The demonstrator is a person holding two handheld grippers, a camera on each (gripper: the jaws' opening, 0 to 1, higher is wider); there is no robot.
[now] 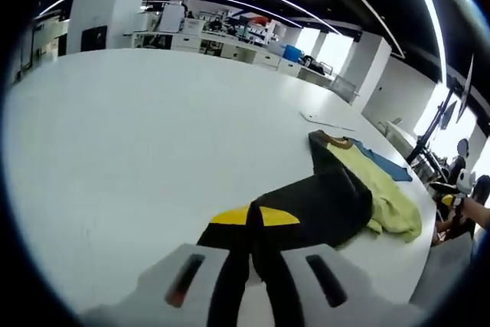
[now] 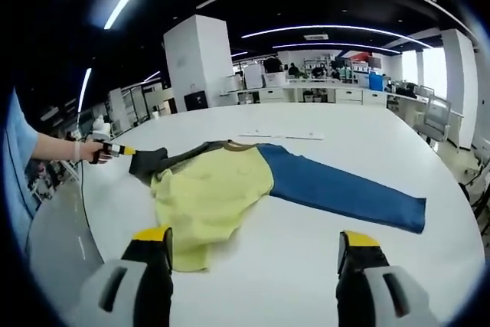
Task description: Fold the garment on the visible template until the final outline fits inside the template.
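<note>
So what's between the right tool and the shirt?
Just bare white table. In the right gripper view, the open right tool hangs just short of the shirt, whose yellow hem reaches near its left jaw.

I am working at a broad white table in an open-plan office. Curved light strips are glowing on the dark ceiling, a white pillar is standing far left, desks beyond, daylight is coming through windows far right.

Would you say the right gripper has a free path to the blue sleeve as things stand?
Probably yes. The right gripper is open, and only bare table lies between it and the blue sleeve, which lies flat and uncovered.
</note>
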